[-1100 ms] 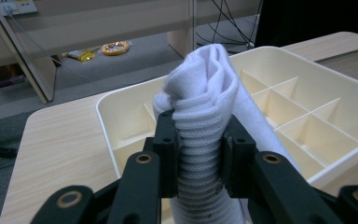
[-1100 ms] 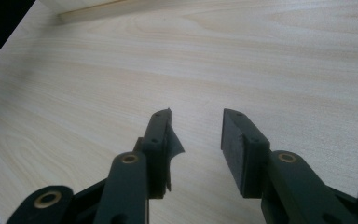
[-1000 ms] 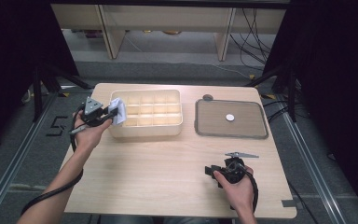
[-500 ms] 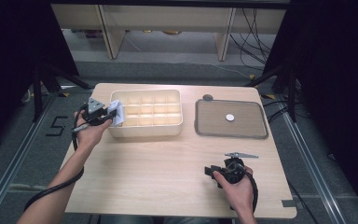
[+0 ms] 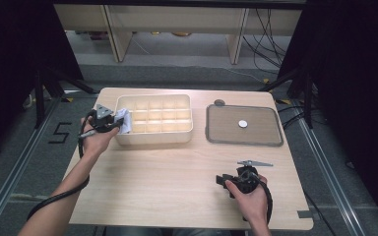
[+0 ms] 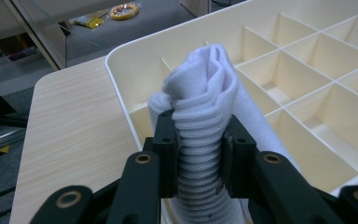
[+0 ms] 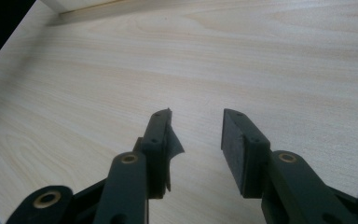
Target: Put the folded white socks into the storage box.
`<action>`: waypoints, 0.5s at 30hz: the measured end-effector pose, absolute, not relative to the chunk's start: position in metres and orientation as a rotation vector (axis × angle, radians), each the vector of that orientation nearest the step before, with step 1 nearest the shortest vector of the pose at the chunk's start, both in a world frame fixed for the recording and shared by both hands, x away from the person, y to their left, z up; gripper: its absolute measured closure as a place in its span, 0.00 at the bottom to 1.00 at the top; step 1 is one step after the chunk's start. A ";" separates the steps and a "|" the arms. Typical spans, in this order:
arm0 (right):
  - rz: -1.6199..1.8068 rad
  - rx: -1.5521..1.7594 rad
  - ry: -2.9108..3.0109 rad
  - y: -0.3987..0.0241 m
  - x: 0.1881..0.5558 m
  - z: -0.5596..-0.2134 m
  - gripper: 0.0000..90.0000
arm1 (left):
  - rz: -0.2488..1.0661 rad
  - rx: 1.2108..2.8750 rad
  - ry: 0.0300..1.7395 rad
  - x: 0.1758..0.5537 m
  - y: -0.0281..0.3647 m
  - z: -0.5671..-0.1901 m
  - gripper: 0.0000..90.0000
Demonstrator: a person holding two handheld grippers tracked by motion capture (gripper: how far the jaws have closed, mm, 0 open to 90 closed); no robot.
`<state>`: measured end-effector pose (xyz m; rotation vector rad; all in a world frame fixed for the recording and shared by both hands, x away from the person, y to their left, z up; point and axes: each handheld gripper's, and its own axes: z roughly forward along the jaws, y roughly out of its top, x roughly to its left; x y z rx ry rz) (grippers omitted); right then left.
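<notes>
High view first: the left tongs (image 5: 119, 122) sit at the left end of the cream divided box (image 5: 153, 140), and a rolled white cloth (image 5: 124, 121) is caught between their jaws right at the box's left wall. The left gripper view shows this up close. The two black jaws press on either side of the white cloth (image 6: 204, 140), closed far enough to pinch its ribbed folds, with the roll rising out above the fingertips and a looser part of it hanging down on the right. The cloth is held over the corner region of the divided box (image 6: 121, 84), above the compartments nearest that rim; whether its lower end touches a compartment floor I cannot tell.

The right tongs (image 5: 220, 180) rest low over the bare worktop (image 5: 167, 182) near the person's edge, well apart from the box and the cloth. In the right gripper view the right tongs (image 7: 196, 128) stand open with a clear gap between the pads and nothing held, only the wood grain of the worktop (image 7: 98, 70) beneath.

On the far right of the worktop lies a flat grey lid (image 5: 243, 125) with a small white disc (image 5: 243, 124) at its middle. Just beside the right hand (image 5: 248, 194), on its far side, lies a thin grey strip (image 5: 254, 162).
</notes>
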<state>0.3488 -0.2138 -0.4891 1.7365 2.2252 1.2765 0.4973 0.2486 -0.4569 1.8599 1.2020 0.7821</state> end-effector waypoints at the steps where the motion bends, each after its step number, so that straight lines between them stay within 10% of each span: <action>1: 1.276 1.738 2.224 -0.214 0.349 -0.489 0.70 | 0.786 1.864 1.205 0.497 0.248 -0.457 0.79; 15: 1.277 1.737 2.220 -0.215 0.349 -0.488 0.70 | 0.785 1.986 1.198 0.501 0.248 -0.453 0.78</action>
